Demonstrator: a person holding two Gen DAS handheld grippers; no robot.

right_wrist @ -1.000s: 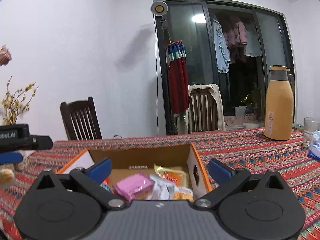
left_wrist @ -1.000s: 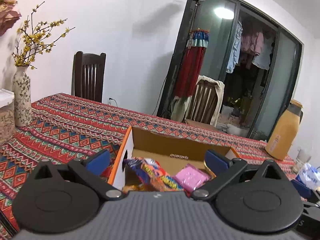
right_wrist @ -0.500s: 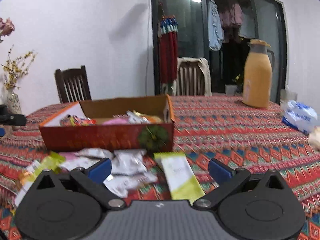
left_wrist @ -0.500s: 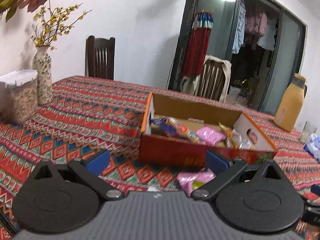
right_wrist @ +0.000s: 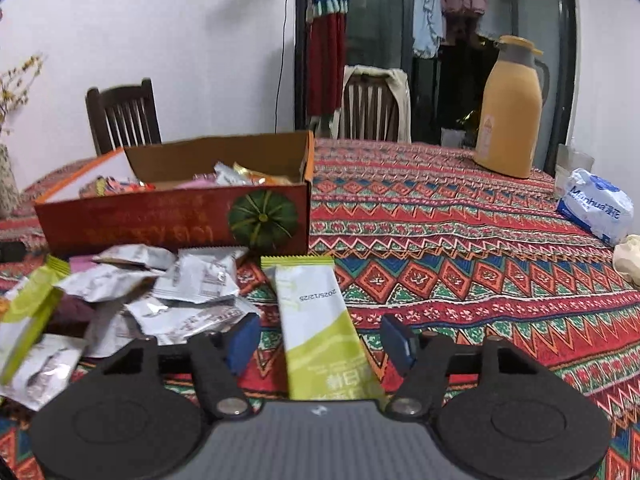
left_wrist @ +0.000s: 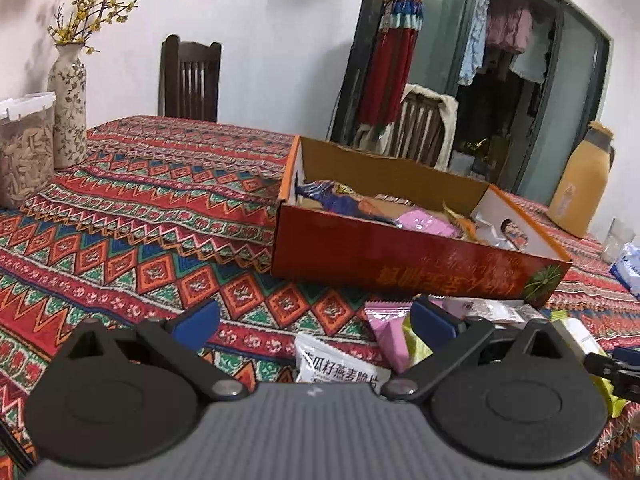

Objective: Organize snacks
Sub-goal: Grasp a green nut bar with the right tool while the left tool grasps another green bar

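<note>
Closing in, the right gripper has the green-and-white snack bar lying lengthwise between its narrowing jaws, pads not touching yet, just in front of the snack box. Left gripper hangs wide open, empty, further off.

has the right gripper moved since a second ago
Yes. The right gripper has come down and back from over the snack box: the box now sits farther up the view, and the closing jaws straddle a green-and-white packet on the tablecloth.
</note>
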